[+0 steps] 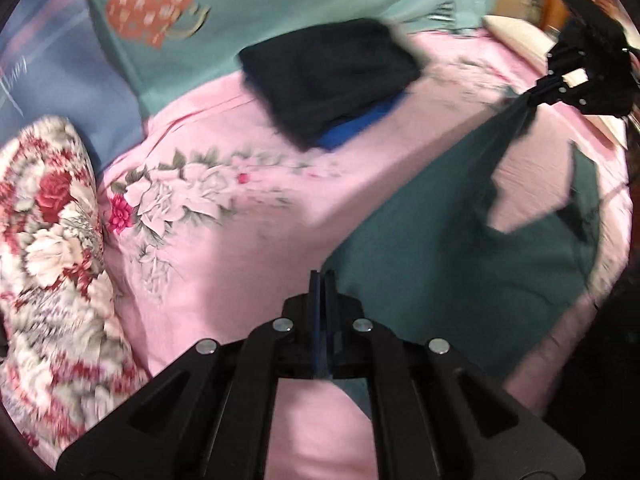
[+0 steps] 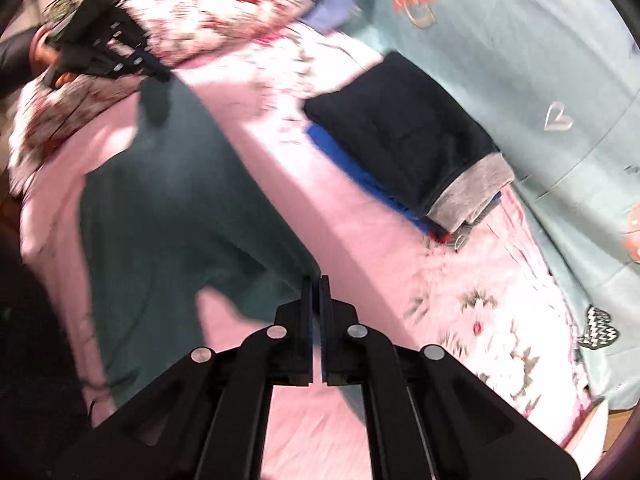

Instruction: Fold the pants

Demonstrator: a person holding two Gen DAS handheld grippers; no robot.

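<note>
Left gripper (image 1: pixel 320 280), jaws pressed together on one edge of dark green pants (image 1: pixel 460 248); right gripper (image 2: pixel 316 284), likewise closed tight on another edge of the same garment. Pants stretched taut between the two, lifted partly above a pink floral bedsheet (image 1: pixel 224 264), lower part draped toward the bed's edge. Behind, a folded stack of clothes (image 2: pixel 400 144), navy on top with a grey cuff, blue beneath, resting on the sheet. Teal heart-print quilt (image 2: pixel 520 80) alongside the stack; red-and-white floral comforter (image 1: pixel 48 240) bunched beside the left gripper. Both views motion-blurred.
</note>
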